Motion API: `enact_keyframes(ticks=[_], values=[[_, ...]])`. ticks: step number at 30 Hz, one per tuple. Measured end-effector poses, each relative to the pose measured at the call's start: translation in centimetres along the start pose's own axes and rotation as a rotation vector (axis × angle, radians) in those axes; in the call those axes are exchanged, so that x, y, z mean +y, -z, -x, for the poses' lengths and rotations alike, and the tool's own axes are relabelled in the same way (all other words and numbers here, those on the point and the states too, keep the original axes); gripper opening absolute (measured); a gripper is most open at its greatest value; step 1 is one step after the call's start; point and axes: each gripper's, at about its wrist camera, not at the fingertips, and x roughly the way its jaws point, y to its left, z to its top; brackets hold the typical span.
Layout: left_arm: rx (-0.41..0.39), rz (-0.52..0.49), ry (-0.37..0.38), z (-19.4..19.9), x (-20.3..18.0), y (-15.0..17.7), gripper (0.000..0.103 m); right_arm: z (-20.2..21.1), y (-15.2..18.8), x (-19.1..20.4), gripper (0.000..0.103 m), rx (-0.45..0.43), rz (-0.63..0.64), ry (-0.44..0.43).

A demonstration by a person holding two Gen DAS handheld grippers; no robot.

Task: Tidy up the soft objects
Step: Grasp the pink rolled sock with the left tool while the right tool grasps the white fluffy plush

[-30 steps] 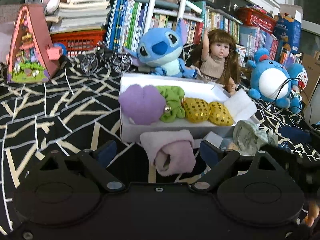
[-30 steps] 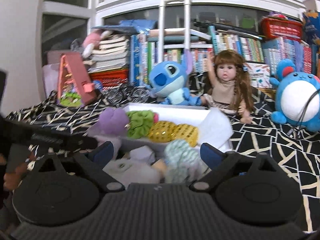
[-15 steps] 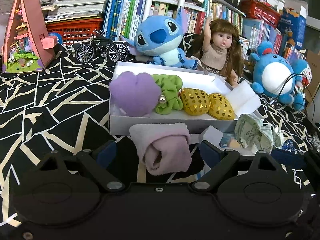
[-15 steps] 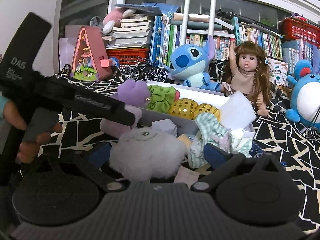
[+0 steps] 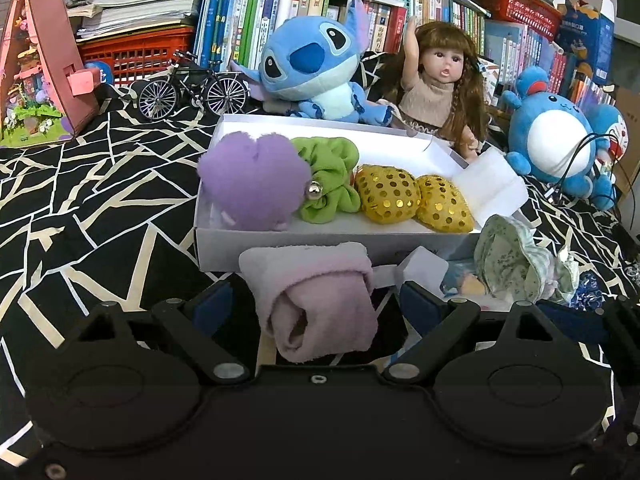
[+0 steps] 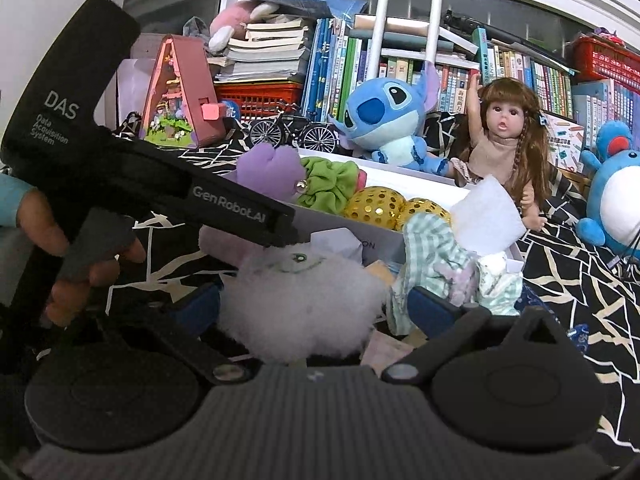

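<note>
left gripper: jaws apart, straddling the rolled pink sock, pads not pressing it
right gripper: jaws just widened, fluffy white pom-pom loose between them
white box: at 12 o'clock from the sock, just beyond it; free floor at its 1 o'clock end
advice: squeeze mid-roll, lift above the front wall
risk: the sock unrolling

My left claw is matte black, with two round domed housings, silver pivot screws and blue finger pads. My right claw has a ribbed grey body between like black domes. Seen from the right wrist, the left claw's black handle reads "DAS Data Acquisition System" and "GenRobot.AI" in white. A light blue sleeve edges my left hand.
</note>
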Motion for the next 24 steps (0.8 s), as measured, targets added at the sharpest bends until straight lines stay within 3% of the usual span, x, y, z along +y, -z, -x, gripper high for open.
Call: enact_keyframes(ticks=[7, 13, 18, 21, 24], values=[[0.02, 0.005, -0.003, -0.8, 0.2, 0.0, 0.089, -0.6, -0.1, 0.3, 0.103, 0.012, 0.006, -0.004], [0.022, 0.013, 0.004, -1.1, 0.3, 0.0, 0.081, -0.8, -0.1, 0.4, 0.103, 0.024, 0.012, -0.002], [0.022, 0.013, 0.024, -1.1, 0.3, 0.0, 0.054, -1.0, -0.2, 0.4, 0.103, 0.036, 0.016, -0.007], [0.019, 0.006, 0.021, -1.0, 0.4, 0.0, 0.044, -1.2, -0.2, 0.5, 0.103, 0.042, 0.019, -0.012], [0.016, 0.0, 0.024, -0.8, 0.5, 0.0, 0.04, -1.2, -0.2, 0.5, 0.103, 0.044, 0.019, -0.02]])
